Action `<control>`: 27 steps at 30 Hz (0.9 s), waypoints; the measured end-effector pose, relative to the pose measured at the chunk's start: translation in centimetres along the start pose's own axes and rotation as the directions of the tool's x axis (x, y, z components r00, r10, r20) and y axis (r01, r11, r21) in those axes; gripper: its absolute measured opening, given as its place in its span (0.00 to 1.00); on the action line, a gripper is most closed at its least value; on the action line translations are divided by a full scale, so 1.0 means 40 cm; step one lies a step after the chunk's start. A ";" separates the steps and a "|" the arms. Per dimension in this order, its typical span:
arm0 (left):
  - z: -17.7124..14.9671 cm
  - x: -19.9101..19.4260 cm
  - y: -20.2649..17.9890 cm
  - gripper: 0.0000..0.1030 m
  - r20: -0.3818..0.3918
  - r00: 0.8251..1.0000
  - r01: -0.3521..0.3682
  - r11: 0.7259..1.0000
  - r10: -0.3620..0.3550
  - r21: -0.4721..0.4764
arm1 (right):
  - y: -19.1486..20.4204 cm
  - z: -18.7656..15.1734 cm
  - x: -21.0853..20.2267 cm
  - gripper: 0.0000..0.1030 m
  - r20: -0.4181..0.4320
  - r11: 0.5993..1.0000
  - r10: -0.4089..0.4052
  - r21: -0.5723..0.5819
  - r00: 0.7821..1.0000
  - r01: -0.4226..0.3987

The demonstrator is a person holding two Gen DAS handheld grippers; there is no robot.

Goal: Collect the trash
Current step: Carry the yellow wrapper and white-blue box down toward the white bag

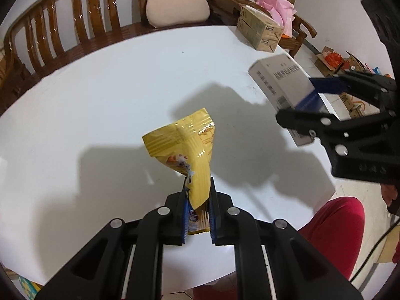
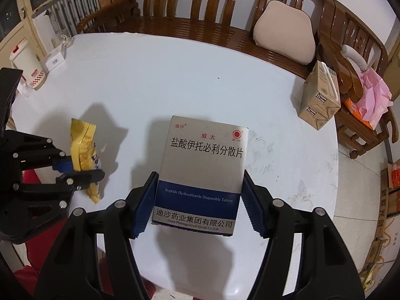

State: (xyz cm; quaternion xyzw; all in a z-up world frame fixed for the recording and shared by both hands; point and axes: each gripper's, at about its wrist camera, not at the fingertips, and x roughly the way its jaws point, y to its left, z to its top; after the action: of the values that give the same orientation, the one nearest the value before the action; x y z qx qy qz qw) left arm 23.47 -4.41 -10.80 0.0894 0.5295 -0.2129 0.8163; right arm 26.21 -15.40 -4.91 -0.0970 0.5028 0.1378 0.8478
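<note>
White round tabletop (image 2: 175, 75), seen from both wrist views, with two pieces of trash lifted clear of it; their shadows fall on the surface below. A wooden bench (image 2: 200, 7) curves behind it, and stacked cardboard cartons (image 2: 318, 97) sit at the tabletop's far right edge.

Medicine box (image 2: 202, 175): a flat grey-white carton with a blue band and printed lettering, the larger of the two items. It is held in the air in the right gripper (image 2: 200, 201), whose blue ribbed fingers (image 2: 145, 205) are clamped on its two narrow side edges at the blue band, jaws spread wide to span it. The box is likely light and fairly stiff, though thin card may buckle if squeezed harder; gripping across the edges near one end, as here, seems sound, since the ribbed pads bite on the matte card. Whether it is empty cannot be told.

Yellow snack wrapper (image 1: 185, 147): a crinkled glossy foil pouch, held above the tabletop in the left gripper (image 1: 198, 210), whose fingers (image 1: 213, 212) are pinched fully together on its lower end. It appears nearly weightless, soft and slippery; the free top flops and twists to one side. A firm pinch on a doubled or creased part, as shown, probably suits it best, since a single smooth layer could slide out.
</note>
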 end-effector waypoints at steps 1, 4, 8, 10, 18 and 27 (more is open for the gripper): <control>-0.006 -0.006 0.002 0.13 0.005 1.000 0.004 1.000 -0.004 -0.004 | 0.005 -0.005 -0.012 0.62 0.011 1.000 -0.004 0.003 1.000 0.003; -0.015 -0.026 0.006 0.13 0.025 1.000 -0.001 1.000 0.002 -0.013 | 0.019 -0.024 -0.047 0.62 0.033 1.000 -0.006 0.006 0.999 0.006; -0.032 -0.063 0.006 0.13 0.051 0.998 -0.022 0.999 0.023 -0.023 | 0.046 -0.055 -0.091 0.62 0.054 1.000 -0.022 0.003 0.998 0.022; -0.045 -0.080 0.004 0.13 0.061 0.998 -0.029 0.999 0.031 -0.029 | 0.062 -0.071 -0.112 0.62 0.062 1.000 -0.022 -0.001 0.998 0.022; -0.122 -0.154 -0.026 0.13 0.103 0.994 -0.042 0.999 0.044 -0.018 | 0.132 -0.140 -0.189 0.62 0.093 0.999 -0.036 -0.001 0.995 0.036; -0.220 -0.189 -0.060 0.13 0.112 0.993 -0.035 0.999 0.034 0.009 | 0.205 -0.231 -0.232 0.62 0.100 0.999 -0.049 0.007 0.994 0.049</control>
State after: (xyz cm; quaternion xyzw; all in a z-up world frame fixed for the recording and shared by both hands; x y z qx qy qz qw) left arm 12.50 -1.38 -7.50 0.0910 0.4802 -0.2061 0.8477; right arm 11.63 -11.74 -1.37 -0.1006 0.4576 0.1206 0.8752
